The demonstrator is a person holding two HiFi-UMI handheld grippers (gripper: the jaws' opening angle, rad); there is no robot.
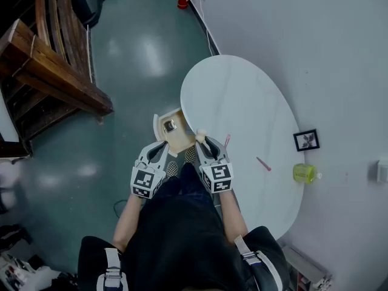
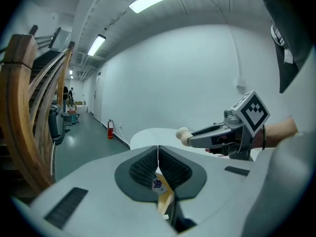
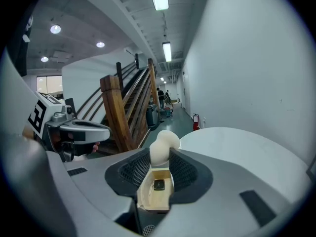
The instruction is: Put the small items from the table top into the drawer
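A small cream lump (image 3: 163,143), smooth and shaped like a peanut, is held tight at the tip of the right claw (image 3: 160,155). It is held in the air at the 3 o'clock side of the open wooden drawer (image 1: 179,139). The drawer is seen at the 9 o'clock edge of the white bench (image 1: 242,96). A little shiny square thing (image 1: 170,125) is seen lying inside it. The left claw (image 2: 158,156) is shut tight with nothing in it. A thin pink stick (image 1: 264,163) is seen lying on the bench, at 4 o'clock from the right claw.
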